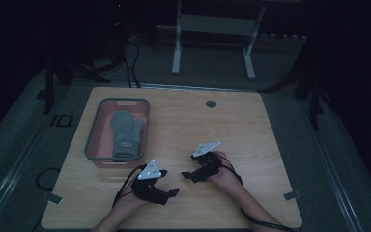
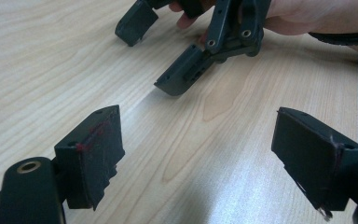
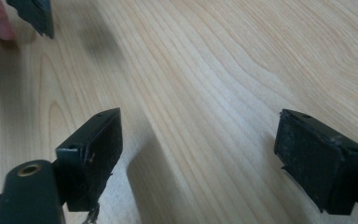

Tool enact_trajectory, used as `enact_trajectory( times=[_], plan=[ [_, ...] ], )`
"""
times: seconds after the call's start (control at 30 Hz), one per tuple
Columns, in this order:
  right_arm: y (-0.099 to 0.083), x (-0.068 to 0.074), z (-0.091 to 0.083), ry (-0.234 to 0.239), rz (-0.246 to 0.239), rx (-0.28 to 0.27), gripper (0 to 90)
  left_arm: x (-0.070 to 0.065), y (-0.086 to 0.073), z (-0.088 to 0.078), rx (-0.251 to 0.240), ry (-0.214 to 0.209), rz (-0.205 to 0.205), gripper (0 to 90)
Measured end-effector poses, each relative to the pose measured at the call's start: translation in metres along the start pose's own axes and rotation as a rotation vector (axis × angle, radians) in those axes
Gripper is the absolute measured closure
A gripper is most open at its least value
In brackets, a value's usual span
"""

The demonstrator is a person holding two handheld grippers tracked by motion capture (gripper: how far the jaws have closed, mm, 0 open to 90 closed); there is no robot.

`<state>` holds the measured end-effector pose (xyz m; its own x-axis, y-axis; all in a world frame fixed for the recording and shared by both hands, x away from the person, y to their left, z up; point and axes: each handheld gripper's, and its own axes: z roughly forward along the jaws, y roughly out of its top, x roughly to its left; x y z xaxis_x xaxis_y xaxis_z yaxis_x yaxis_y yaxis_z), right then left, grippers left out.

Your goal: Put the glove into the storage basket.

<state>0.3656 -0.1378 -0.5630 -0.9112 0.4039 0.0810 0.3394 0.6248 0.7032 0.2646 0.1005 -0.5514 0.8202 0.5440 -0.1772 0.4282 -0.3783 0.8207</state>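
A grey oven mitt (image 1: 125, 133) lies in a pink bin with a grey rim (image 1: 92, 130) at the table's left. Near the front middle of the wooden table (image 1: 251, 125), my two grippers face each other, both low over the bare wood. My left gripper (image 1: 169, 195) (image 2: 205, 158) stands open with nothing between its jaws. My right gripper (image 1: 191, 169) (image 3: 200, 158) is open and empty too. In the left gripper view, the right gripper (image 2: 161, 46) hangs just ahead, held by a hand (image 2: 303, 16). A jaw tip of the left gripper (image 3: 35, 16) shows at the top left of the right gripper view.
A round cable hole (image 1: 211, 103) sits near the table's far edge. Behind the table stands a metal frame (image 1: 212, 43) on the dark floor, with cables (image 1: 130, 63) at the back left. Small tape marks (image 1: 292, 195) lie at the front corners.
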Motion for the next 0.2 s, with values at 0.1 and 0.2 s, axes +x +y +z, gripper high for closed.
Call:
enact_trajectory(
  times=[0.1, 0.2],
  plan=[
    [-0.0031, 0.0014, -0.0014, 0.000, -0.006, -0.010, 15.0, -0.0005, -0.0009, 0.0007, -0.006, -0.004, 0.003, 17.0],
    [-0.0044, 0.0022, -0.0014, -0.005, -0.021, -0.013, 15.0, -0.0007, -0.0010, 0.0004, -0.010, -0.009, 0.001, 17.0]
  ],
)
